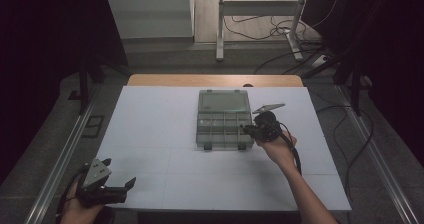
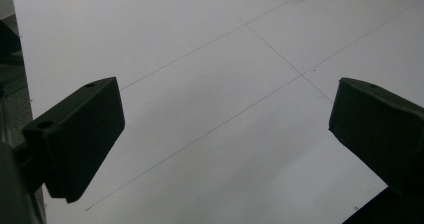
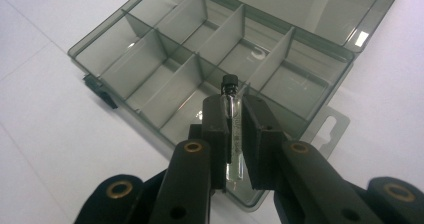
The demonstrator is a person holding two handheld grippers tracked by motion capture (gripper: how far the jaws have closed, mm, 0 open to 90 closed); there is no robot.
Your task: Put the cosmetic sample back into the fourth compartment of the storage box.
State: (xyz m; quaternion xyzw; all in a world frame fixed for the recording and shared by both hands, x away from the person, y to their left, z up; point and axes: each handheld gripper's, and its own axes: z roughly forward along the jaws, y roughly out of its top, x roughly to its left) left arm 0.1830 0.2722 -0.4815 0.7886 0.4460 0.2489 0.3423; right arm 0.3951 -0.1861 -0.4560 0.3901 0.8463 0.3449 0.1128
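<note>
One vial [image 3: 233, 129], cap toward organizer box [image 3: 150, 59]

One compartment box [image 1: 223, 119], one capped glass vial [image 3: 233, 129] and two grippers are showing on one bench [image 1: 150, 129].

Dim room: white-topped table [image 1: 150, 134], grey floor [image 1: 45, 149], cables [image 1: 280, 31] beyond.

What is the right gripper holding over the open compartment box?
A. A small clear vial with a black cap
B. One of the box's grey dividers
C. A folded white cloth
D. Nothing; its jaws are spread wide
A: in the right gripper view the right gripper has its jaws closed on a small clear vial with a black cap, above the compartment box.
</note>
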